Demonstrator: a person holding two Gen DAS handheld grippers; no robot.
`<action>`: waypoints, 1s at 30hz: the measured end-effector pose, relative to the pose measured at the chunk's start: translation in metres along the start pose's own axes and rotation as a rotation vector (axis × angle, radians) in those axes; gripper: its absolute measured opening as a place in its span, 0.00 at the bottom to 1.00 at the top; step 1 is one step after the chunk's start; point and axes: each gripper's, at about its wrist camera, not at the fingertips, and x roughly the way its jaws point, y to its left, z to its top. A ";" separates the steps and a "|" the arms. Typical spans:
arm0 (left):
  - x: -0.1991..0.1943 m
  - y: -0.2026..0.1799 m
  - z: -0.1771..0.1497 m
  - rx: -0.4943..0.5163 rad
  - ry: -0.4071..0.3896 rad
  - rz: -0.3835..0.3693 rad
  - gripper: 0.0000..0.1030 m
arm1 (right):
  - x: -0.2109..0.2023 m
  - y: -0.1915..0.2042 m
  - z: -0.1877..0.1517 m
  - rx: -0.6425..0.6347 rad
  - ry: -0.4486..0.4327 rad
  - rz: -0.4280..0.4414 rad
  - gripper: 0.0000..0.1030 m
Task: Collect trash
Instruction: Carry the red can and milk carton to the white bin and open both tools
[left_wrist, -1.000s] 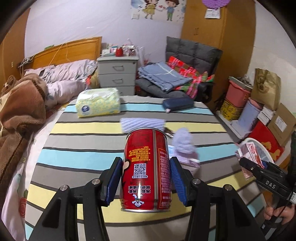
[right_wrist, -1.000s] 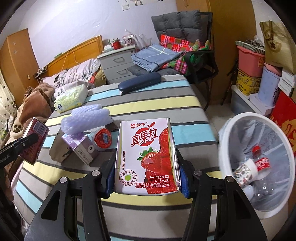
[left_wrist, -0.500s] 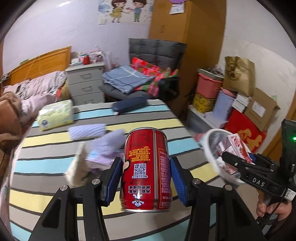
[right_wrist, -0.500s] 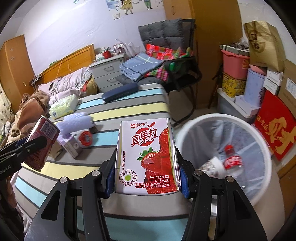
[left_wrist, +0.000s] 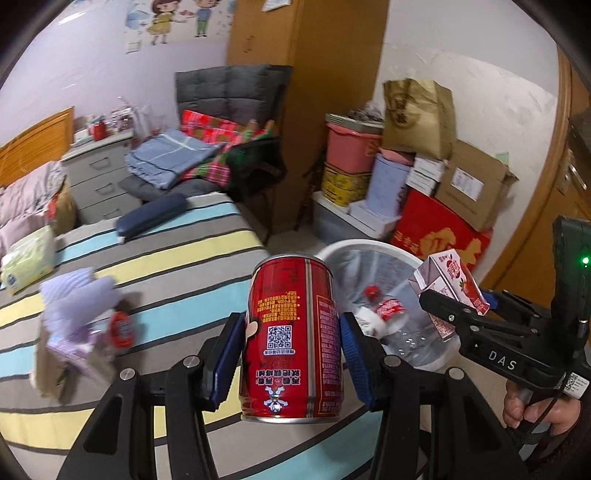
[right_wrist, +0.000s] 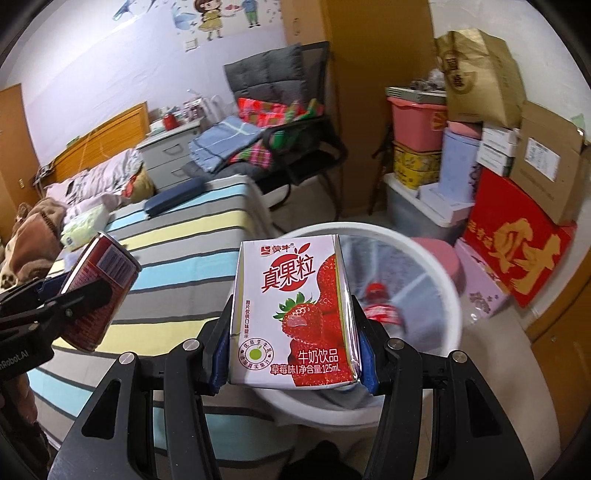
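1. The left claw (left_wrist: 291, 354) is pinching a red drink can (left_wrist: 291, 343) across its round wall, blue pads on either side at about mid-height. The can stands upright in the grip, above the striped bed (left_wrist: 177, 258), with the white trash bin (left_wrist: 369, 246) at 2 o'clock from it.

2. The right claw (right_wrist: 293, 343) is pinching a strawberry milk carton (right_wrist: 291, 314) by its two narrow sides, low on the box. The carton hangs over the bin's near rim, the bin (right_wrist: 439, 273) opening behind it.

3. The can looks stiff but thin-walled and smooth, so it could slip or dent. Judged from how easily it is carried, it is probably light or empty. Mid-wall is a sound place to hold it.

4. The carton is soft card and looks already a little creased at one edge; hard squeezing would crush it. It likely weighs little.

5. Still on the bed at 9 o'clock from the can: a lilac foam wrap (left_wrist: 74, 299) and a small red-lidded cup (left_wrist: 122, 328), both blurred. The wrap should be soft and very light.
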 end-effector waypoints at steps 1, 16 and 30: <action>0.006 -0.009 0.002 0.011 0.005 -0.011 0.51 | 0.000 -0.005 0.000 0.002 -0.001 -0.008 0.54; 0.079 -0.085 0.016 0.096 0.090 -0.093 0.51 | 0.024 -0.063 0.003 0.003 0.051 -0.044 0.54; 0.109 -0.087 0.022 0.072 0.115 -0.112 0.65 | 0.049 -0.080 0.003 0.014 0.128 -0.039 0.56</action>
